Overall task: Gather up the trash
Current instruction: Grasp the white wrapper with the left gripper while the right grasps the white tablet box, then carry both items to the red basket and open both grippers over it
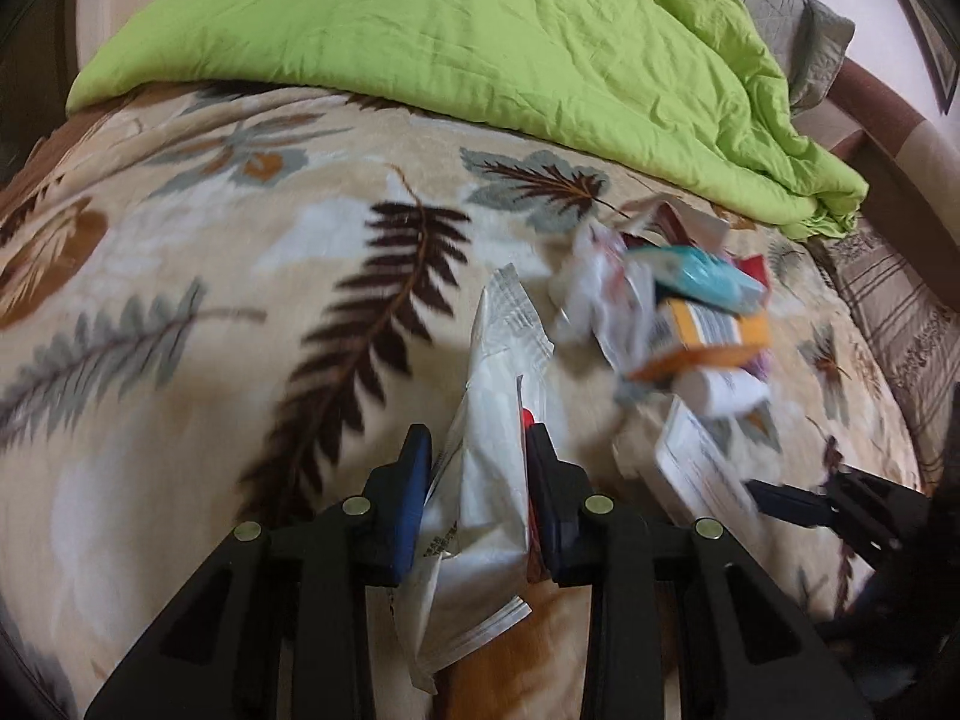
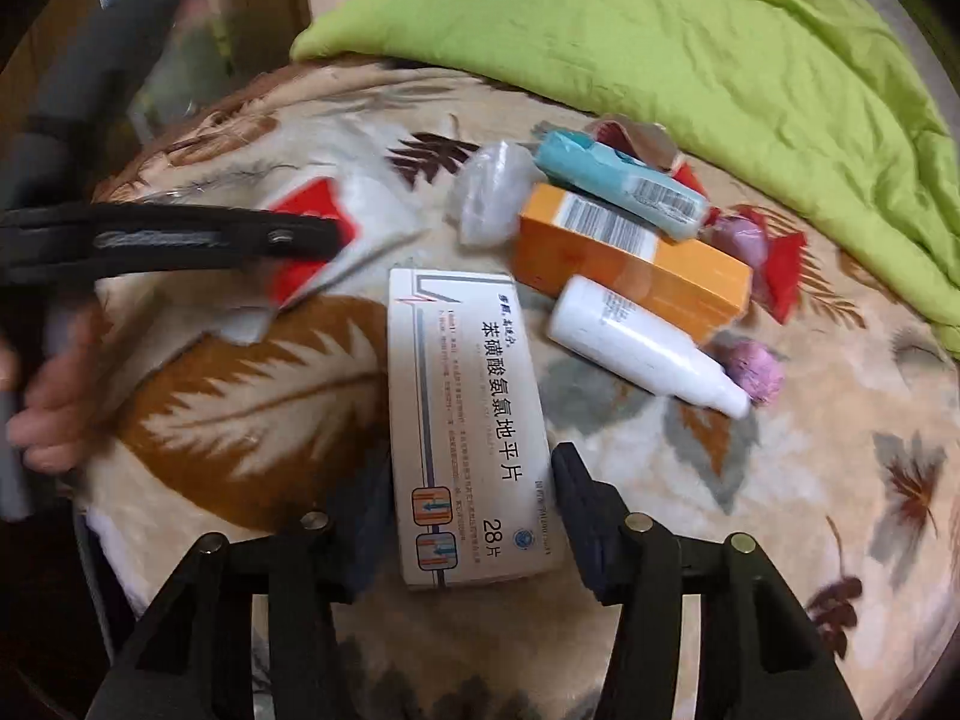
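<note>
My left gripper (image 1: pixel 480 480) is shut on a white crumpled wrapper (image 1: pixel 486 456) with a red patch, which stands up between its fingers over the leaf-print blanket (image 1: pixel 180 312). In the right wrist view this gripper (image 2: pixel 333 237) reaches in from the left with the wrapper (image 2: pixel 372 210). My right gripper (image 2: pixel 474 504) is closed on a white medicine box (image 2: pixel 468 408), with a finger against each long side. Behind it lie an orange box (image 2: pixel 648 264), a teal box (image 2: pixel 624 180), a white bottle (image 2: pixel 636 348), clear plastic (image 2: pixel 492 192), pink crumpled balls (image 2: pixel 756 372) and a red wrapper (image 2: pixel 786 276).
A green duvet (image 1: pixel 480 30) is bunched across the far side of the bed, just behind the trash pile (image 1: pixel 690 312). A brown bed frame (image 1: pixel 888 120) runs along the right. A person's hand (image 2: pixel 48 408) shows at the left edge.
</note>
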`<state>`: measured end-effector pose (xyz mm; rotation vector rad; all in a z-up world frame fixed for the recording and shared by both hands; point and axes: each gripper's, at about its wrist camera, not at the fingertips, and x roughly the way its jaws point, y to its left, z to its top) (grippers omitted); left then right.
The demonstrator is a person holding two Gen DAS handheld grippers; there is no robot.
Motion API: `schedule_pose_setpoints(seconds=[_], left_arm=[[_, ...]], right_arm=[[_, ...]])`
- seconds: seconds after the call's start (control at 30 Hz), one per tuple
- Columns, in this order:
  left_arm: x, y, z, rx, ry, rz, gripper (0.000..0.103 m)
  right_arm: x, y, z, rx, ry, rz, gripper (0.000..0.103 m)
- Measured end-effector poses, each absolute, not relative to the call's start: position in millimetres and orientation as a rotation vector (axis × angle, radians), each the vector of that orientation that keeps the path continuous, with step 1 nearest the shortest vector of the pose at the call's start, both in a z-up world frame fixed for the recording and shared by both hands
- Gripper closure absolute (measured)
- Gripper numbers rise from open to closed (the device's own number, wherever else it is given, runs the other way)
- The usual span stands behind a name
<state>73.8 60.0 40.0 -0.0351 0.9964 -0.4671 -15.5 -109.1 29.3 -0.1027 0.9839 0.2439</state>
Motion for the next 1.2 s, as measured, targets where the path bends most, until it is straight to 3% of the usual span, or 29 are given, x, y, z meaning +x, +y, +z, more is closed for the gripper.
schedule_pose_setpoints(seconds=[0.13, 0.63, 1.2], left_arm=[[41, 63, 52, -0.047, 0.956, -0.496, 0.072], [-86, 8, 80, 0.108, 0.724, -0.475, 0.072], [-107, 5, 69, 0.18, 0.693, -0.418, 0.072]], right_arm=[[-40, -130, 44, 0.058, 0.929, 0.199, 0.048], [-158, -180, 79, 0.238, 0.72, -0.035, 0.048], [-163, -186, 75, 0.287, 0.709, -0.042, 0.047]])
